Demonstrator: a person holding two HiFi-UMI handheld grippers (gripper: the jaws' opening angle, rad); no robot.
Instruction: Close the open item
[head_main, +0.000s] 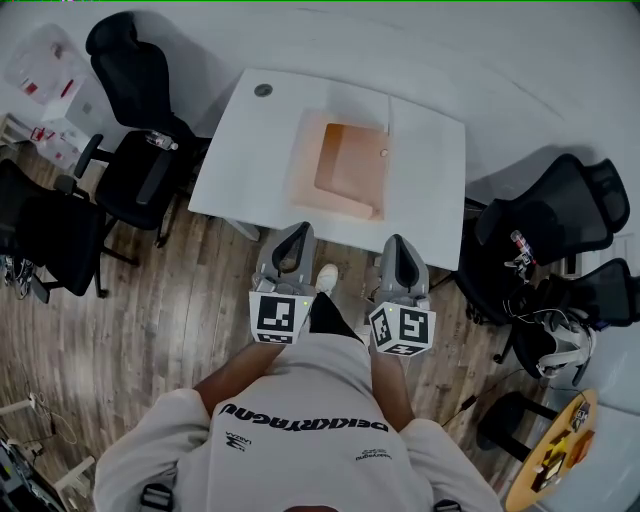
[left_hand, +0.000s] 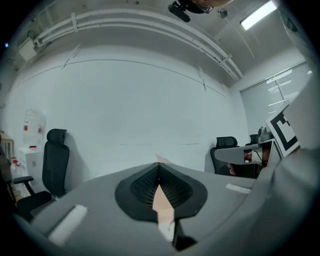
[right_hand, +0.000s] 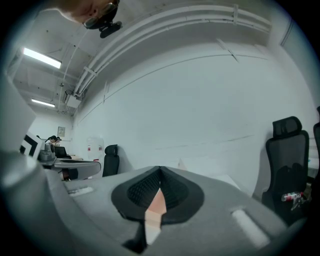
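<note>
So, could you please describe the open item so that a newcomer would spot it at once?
Find the white rectangular table between the black office chairs. Near its middle lies a flat peach-coloured box, opened out. It is the only coloured thing there; its one neighbour is a small dark disc.

Wood floor (head_main: 170, 320), white table (head_main: 240, 160) — black chairs (head_main: 135, 175)

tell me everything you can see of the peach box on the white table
The peach box is flat and rectangular, card-like, and lies open near the middle of the white table. A paler outer panel spreads left and front; a darker orange panel sits inside toward the right, with a small pale round spot at its right edge. Which part is the lid cannot be told. Only the table touches it: the left tool and right tool hang short of the table's near edge.
</note>
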